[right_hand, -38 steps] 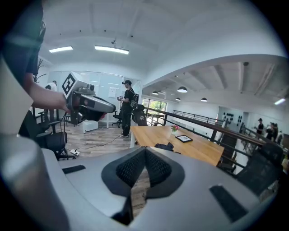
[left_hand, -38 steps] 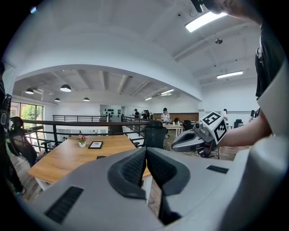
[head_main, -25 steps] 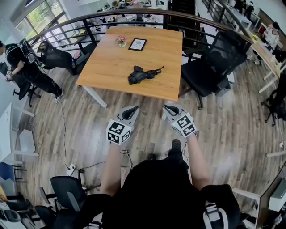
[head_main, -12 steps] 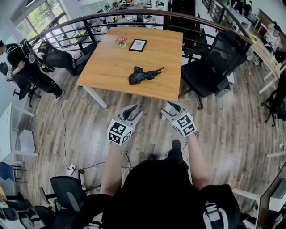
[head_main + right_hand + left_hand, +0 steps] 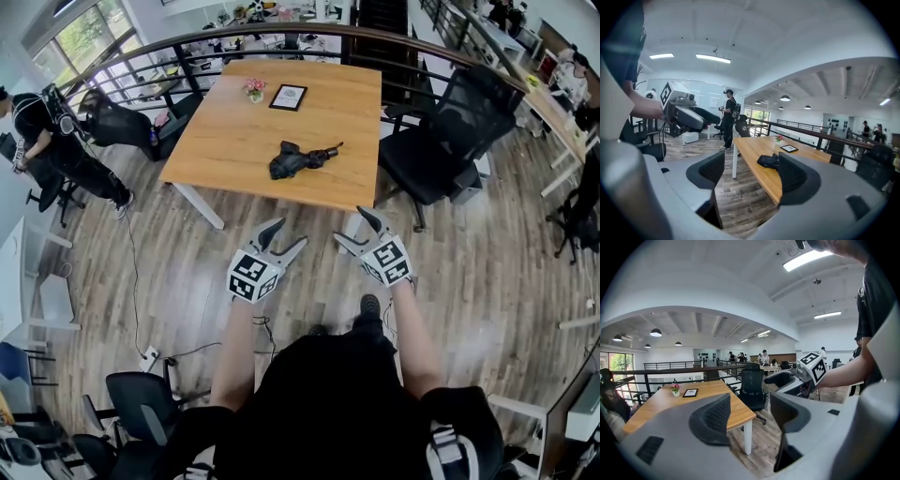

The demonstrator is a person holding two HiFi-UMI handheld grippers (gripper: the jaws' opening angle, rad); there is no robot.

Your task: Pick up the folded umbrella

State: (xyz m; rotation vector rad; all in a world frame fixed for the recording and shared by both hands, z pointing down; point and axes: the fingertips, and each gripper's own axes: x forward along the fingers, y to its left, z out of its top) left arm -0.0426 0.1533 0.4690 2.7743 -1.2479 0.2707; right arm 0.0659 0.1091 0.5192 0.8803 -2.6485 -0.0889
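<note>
The left tool (image 5: 289, 233) and right tool (image 5: 351, 225), jaws just opened and empty, hang short of the light wooden table (image 5: 225, 141); one should reach its middle and straddle the black folded umbrella (image 5: 302, 157) there.

Head camera sat high over the person, faced forward and steeply down. The table (image 5: 234, 141) lay ahead, well apart, with the left gripper (image 5: 289, 234) and right gripper (image 5: 351, 227) close below.

Each gripper camera rode low and looked nearly level between its own jaws, which had just been opening, nothing between them. The left one faced the table's near right corner, the right one its near left corner. Each caught the other gripper at the frame's side.

All three views shared the tabletop, with the flower pot (image 5: 254, 87) and picture frame (image 5: 288, 94) near the far edge.
</note>
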